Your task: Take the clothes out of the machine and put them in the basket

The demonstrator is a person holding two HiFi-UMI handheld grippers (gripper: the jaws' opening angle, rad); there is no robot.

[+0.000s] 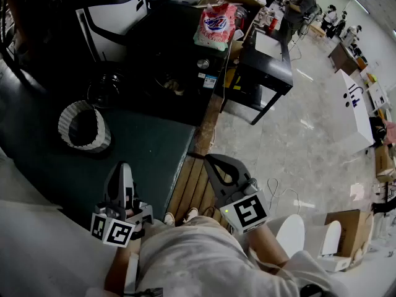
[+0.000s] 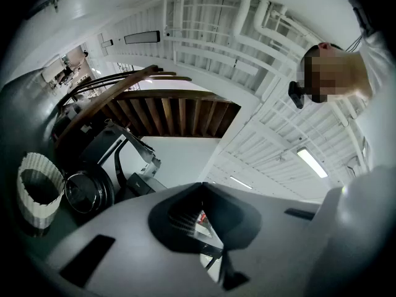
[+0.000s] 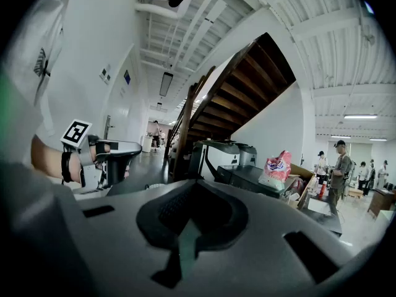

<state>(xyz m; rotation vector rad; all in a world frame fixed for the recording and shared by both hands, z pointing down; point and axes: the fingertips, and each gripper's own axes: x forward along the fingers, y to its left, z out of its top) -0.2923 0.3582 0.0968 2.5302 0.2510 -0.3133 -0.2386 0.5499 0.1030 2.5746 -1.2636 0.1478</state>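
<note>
Both the left gripper [image 1: 122,167] and right gripper [image 1: 215,161] are closed on nothing, well short of the machine [image 1: 116,16]. A careless reach could tip the basket [image 1: 83,127] near the mat's [image 1: 154,150] left edge.

This looks like a big open lab or test hall, not a home. Overhead runs a white ceiling [image 2: 247,36] of bare pipes and strip lights, beside a wooden staircase [image 3: 247,85]. A pale polished floor [image 1: 291,141] carries a black counter [image 1: 266,67], a cardboard box [image 1: 346,228] and a machine [image 1: 111,17], and people [image 1: 300,5] stand working far off.
</note>
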